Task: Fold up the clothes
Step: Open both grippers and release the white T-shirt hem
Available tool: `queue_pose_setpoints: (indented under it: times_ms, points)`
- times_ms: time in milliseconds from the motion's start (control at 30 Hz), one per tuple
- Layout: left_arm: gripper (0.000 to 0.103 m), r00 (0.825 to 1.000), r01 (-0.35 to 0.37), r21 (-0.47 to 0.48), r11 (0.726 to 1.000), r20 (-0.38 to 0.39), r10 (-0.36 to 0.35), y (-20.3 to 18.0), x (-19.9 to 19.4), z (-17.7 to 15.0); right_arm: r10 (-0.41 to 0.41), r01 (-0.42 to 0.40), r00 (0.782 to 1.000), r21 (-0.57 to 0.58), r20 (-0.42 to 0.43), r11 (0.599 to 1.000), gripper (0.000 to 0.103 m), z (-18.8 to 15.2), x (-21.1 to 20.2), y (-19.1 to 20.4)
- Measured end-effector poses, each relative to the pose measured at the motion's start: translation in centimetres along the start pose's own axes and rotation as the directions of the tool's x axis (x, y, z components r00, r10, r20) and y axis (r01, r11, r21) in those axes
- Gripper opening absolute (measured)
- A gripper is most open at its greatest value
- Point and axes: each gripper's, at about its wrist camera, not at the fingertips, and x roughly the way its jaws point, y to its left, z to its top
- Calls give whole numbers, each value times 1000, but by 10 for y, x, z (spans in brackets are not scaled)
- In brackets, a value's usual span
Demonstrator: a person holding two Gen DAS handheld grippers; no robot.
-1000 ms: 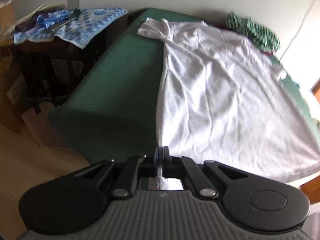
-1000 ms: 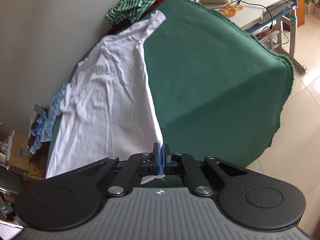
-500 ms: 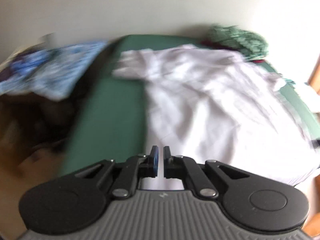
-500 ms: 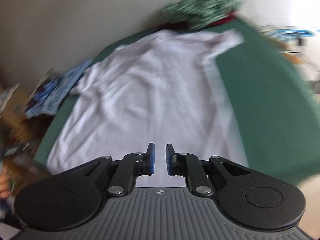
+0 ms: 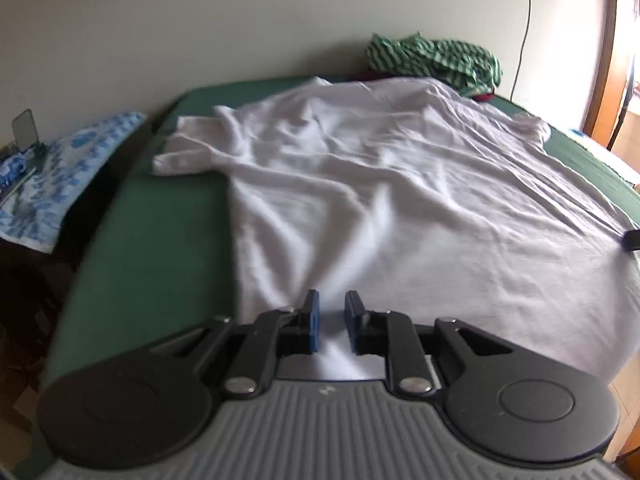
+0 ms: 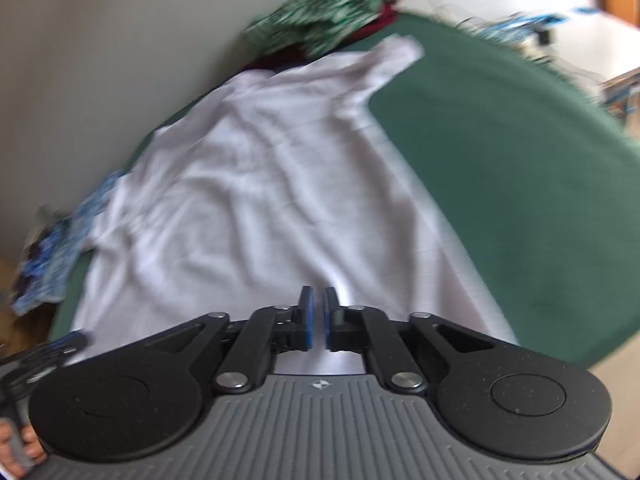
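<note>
A white T-shirt (image 5: pixel 380 200) lies spread and wrinkled on the green-covered table (image 5: pixel 160 240), its hem towards me and its sleeves at the far end. My left gripper (image 5: pixel 331 312) hovers over the hem near the shirt's left edge. Its jaws are opening, and the pads press on nothing. In the right wrist view the same shirt (image 6: pixel 248 200) fills the middle. My right gripper (image 6: pixel 318 308) is over the hem nearer the shirt's right side. Its jaws are closing to a thin slit with no cloth pinched.
A green striped garment (image 5: pixel 436 58) is heaped at the far end against the wall. A blue patterned cloth (image 5: pixel 68 168) covers a stand left of the table. A desk (image 6: pixel 580 36) with cables stands beyond the table's right side. A hand (image 6: pixel 16 448) shows at the lower left.
Both grippers let go of the shirt's hem corners, and the shirt settled flat. Both swung inward over the hem. The left jaws spread apart; the right jaws opened, then narrowed.
</note>
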Motion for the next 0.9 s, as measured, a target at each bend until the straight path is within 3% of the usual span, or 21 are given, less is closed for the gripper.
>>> queue_pose_setpoints:
  times_ms: [67, 133, 167, 200, 233, 300, 400, 500, 533, 600, 667, 733, 767, 800, 833, 867, 900]
  points:
    - [23, 999, -33, 5, 999, -8, 33, 8, 1, 4, -18, 18, 1000, 28, 3, 999, 0, 3, -2, -5]
    - [13, 996, -83, 25, 996, -17, 83, 10, -1, 14, -39, 39, 999, 57, -3, 998, 0, 8, -2, -4]
    - [13, 997, -79, 23, 997, 2, 79, 11, -5, 21, -48, 47, 999, 58, 13, 997, 10, 12, -2, 2]
    - [18, 998, -55, 18, 998, 36, 54, 10, -8, 31, -34, 31, 999, 59, 41, 998, 11, 17, -1, 10]
    - [34, 998, -33, 21, 999, 62, 32, 5, -7, 42, 7, -11, 998, 61, 58, 998, 11, 23, 2, 16]
    - [57, 996, -11, 21, 1000, 85, 9, -8, 7, 62, 112, -113, 993, 62, 30, 992, 13, 38, 23, 33]
    - [56, 998, -28, 7, 1000, 53, 28, -24, 44, 77, 166, -166, 986, 17, -29, 986, 13, 56, 66, 60]
    - [36, 995, -79, -41, 996, -61, 76, -23, 84, 76, 196, -194, 978, 29, -73, 981, 9, 70, 98, 59]
    - [32, 995, -91, -51, 995, -54, 88, -19, 89, 73, 204, -201, 976, 47, -81, 979, 9, 75, 105, 55]
    - [32, 990, -134, -38, 990, -44, 132, -13, 94, 71, 214, -209, 973, 68, -82, 976, 6, 86, 112, 41]
    - [35, 975, -220, -37, 975, -30, 219, -2, 98, 70, 207, -202, 975, 73, -76, 977, 0, 98, 114, 24]
    - [52, 956, -292, -73, 954, -35, 290, 16, 103, 70, 185, -180, 981, 92, -50, 979, 0, 109, 115, 5]
    - [52, 951, -308, -91, 947, -49, 305, 23, 105, 72, 164, -159, 986, 108, -37, 981, 0, 115, 115, -3]
    - [49, 944, -330, -81, 940, -57, 326, 23, 108, 78, 148, -144, 988, 126, -29, 982, 0, 121, 115, -10]
    - [32, 934, -355, -63, 933, -63, 351, 21, 111, 84, 140, -135, 990, 145, -29, 980, 0, 128, 117, -15]
    - [24, 924, -379, -44, 924, -68, 376, 19, 115, 90, 145, -139, 989, 150, -27, 979, 8, 134, 118, -16]
    - [22, 930, -366, -46, 929, -51, 364, 14, 114, 99, 162, -157, 987, 138, -22, 978, 10, 139, 119, -11]
